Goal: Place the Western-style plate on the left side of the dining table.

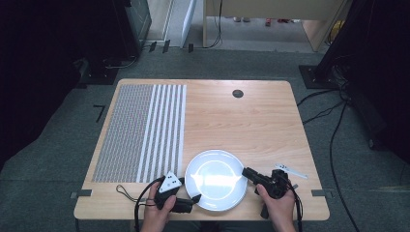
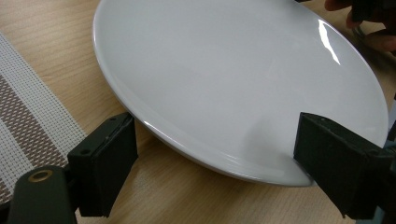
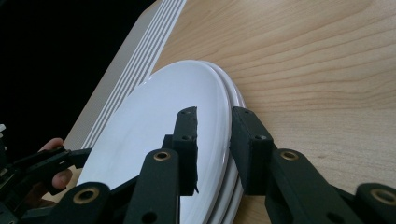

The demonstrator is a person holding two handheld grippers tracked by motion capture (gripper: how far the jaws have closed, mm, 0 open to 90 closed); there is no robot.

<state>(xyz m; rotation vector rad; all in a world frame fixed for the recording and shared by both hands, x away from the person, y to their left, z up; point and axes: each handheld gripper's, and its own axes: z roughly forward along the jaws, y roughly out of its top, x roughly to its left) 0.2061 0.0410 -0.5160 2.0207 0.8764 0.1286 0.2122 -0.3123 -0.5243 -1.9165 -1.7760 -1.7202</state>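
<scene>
White plate [image 1: 215,180] on wooden desk [image 1: 251,121], beside striped mat [image 1: 145,130]. Right gripper [image 3: 212,140] jaws clamped on plate rim. Left gripper [image 2: 210,163] jaws wide, astride near edge.

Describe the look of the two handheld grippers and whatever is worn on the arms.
Both claws are matte black, with blocky rectangular jaws on bars joined by brass-ringed pivots. The left claw carries a grey three-cornered plate with dark dots, and a black cable loops from it. A black cable also trails from the right claw. The forearms are bare, with no sleeves.

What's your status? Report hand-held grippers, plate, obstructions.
Right hand-held gripper clamped on the plate rim. Left hand-held gripper open, jaws wide at the near rim. Plate near the table front edge; placemat left, small white item right. Nothing blocking.
</scene>
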